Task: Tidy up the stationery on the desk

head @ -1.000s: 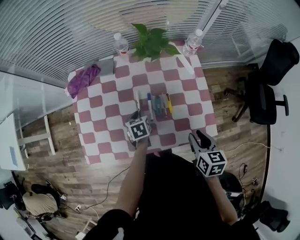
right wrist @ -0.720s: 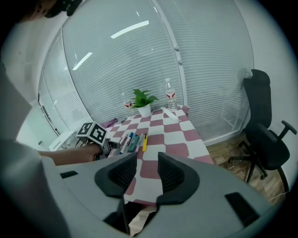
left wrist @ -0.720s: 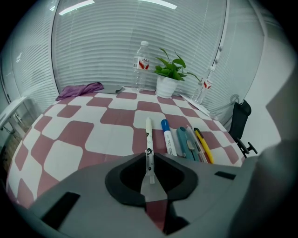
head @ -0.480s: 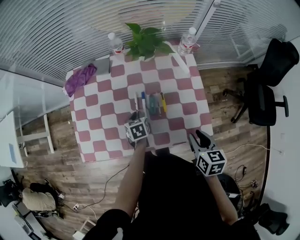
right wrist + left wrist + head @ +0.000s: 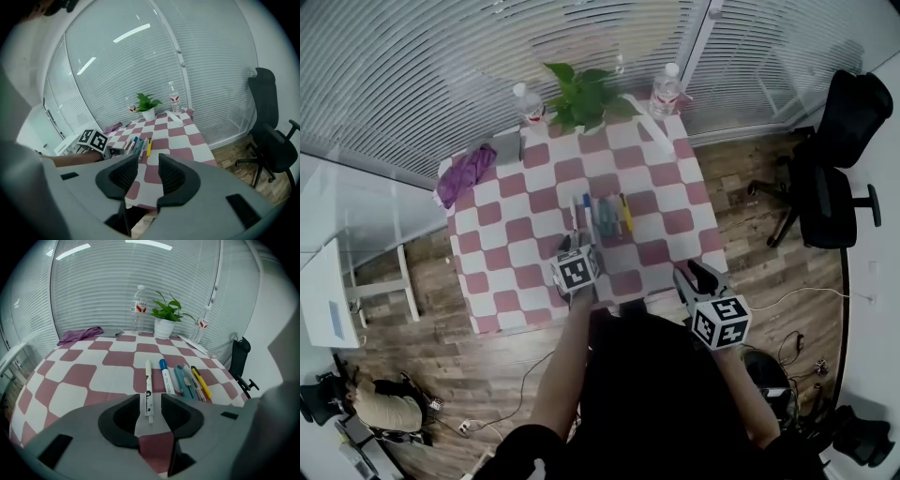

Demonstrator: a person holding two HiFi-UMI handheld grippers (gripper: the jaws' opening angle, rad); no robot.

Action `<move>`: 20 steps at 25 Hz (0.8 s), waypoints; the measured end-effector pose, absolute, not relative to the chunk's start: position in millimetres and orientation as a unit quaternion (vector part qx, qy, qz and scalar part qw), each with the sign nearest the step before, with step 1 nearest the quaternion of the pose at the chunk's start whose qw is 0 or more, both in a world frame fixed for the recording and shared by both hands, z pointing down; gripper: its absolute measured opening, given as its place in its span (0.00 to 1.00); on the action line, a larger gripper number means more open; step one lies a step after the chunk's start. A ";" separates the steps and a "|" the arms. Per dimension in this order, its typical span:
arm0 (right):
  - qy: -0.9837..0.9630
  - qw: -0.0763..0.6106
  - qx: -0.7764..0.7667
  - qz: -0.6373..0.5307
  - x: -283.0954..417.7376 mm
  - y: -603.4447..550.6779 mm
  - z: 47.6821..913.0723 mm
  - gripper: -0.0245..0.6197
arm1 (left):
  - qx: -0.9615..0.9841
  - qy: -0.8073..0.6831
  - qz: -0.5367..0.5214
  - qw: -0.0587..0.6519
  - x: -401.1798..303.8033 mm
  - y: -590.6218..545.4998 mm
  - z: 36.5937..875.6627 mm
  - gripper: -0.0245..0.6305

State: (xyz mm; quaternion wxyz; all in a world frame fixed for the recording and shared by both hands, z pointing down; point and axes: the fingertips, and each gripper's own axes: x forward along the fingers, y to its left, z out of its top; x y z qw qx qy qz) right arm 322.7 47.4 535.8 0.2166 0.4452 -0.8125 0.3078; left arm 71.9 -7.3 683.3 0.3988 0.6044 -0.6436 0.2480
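**A:** How far along is the tidying?

**B:** Nearly done, I'd say. The right gripper hangs off the desk edge, farthest from the potted plant, with its jaws well apart and nothing between them. The left gripper is over the desk on the side away from the plant. Its jaws have just been opening and stand wide. The white pen lies flat between them, and the pads are clear of it.

**A:** And the other stationery?

**B:** It's lined up beside that pen, all pointing towards the plant: a blue-capped marker, some teal pieces and a yellow pen. They lie side by side, close together. I'd guess little is left beyond pulling the hands away.

**A:** Anything else on the desk?

**B:** The checked tablecloth is bare between the row and the plant. 2 water bottles flank the plant, 1 on each side. Left of the plant lies a purple cloth.

**A:** And beyond that?

**B:** White blinds hang behind the plant, and a black office chair stands well off to its right on the wood floor.
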 end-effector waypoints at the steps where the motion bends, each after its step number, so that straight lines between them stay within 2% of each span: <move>1: -0.814 0.214 0.445 0.307 321.4 46.3 534.9 0.27 | 0.605 -0.645 0.247 0.397 70.3 -6.1 679.7 0.27; 6: -0.819 0.193 0.442 0.311 316.4 40.7 529.7 0.27 | 0.627 -0.641 0.224 0.382 69.9 3.9 645.7 0.27; 12: -0.836 0.169 0.413 0.319 295.8 40.0 521.3 0.23 | 0.670 -0.618 0.224 0.345 88.0 32.0 597.0 0.14; 16: -0.851 0.157 0.399 0.302 285.4 28.5 505.7 0.14 | 0.709 -0.591 0.199 0.329 107.2 47.3 561.2 0.11; 20: -0.862 0.155 0.387 0.289 280.4 19.2 481.4 0.09 | 0.767 -0.552 0.153 0.290 129.5 48.8 506.9 0.10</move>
